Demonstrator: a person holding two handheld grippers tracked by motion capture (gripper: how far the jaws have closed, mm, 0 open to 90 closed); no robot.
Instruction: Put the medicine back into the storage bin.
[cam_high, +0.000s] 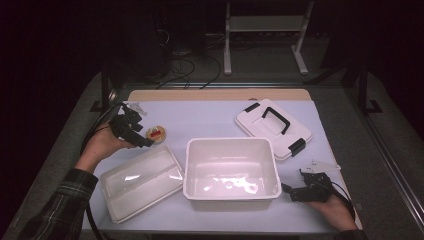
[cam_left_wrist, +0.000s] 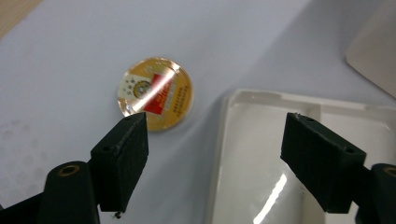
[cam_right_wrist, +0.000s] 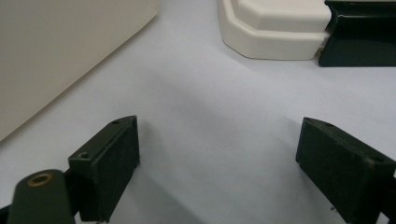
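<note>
Beside the white tub lie a clear tray, a gold-and-red round disc, and a white lid with black clasps.

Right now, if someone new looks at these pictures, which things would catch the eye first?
First comes the deep white bin, empty, in the middle of the table. Left of it lies a shallow white tray, and behind it to the right a white lid with black handle and latches. The one spot of colour is a small round gold and red disc lying flat by the tray's far corner, just beyond the open left gripper.
</note>
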